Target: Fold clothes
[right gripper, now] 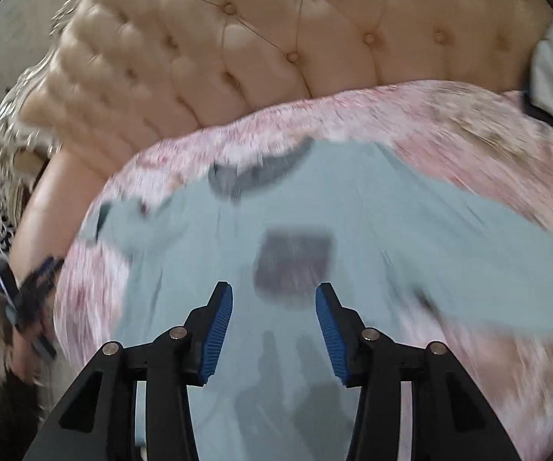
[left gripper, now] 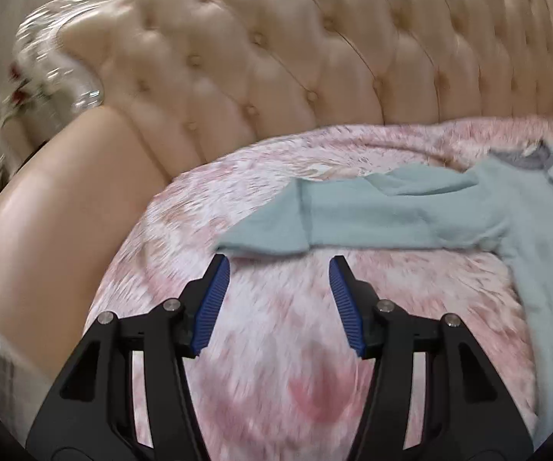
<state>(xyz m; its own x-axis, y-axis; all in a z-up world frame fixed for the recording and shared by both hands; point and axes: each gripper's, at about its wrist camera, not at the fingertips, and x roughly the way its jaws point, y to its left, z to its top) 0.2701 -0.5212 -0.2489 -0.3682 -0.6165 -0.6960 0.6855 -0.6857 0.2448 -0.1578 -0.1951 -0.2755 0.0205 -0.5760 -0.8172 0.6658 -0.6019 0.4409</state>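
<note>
Pale blue-green shirt [right gripper: 353, 223] lies spread on the pink fluffy blanket [left gripper: 276, 345] that covers the sofa seat, collar toward the tufted backrest [left gripper: 276, 57], a dark print on its chest. One sleeve [left gripper: 314, 215] runs out flat toward the blanket's left edge, near the padded armrest [left gripper: 45, 211]. My left gripper [left gripper: 279, 265] hangs just short of that cuff, jaws wide apart and holding nothing. My right gripper [right gripper: 273, 296] hovers over the body below the print, jaws also apart and empty.

Both views are smeared, so I can't read fine creases. Spread like this, the shirt would suit a fold about to start or a garment just laid out, and I can't tell which. If the sleeve is what I'm after, I'd pinch the cuff through both layers, lift low, and carry it across the chest without dragging the blanket's pile along, keeping the shoulder seam as my hinge.
</note>
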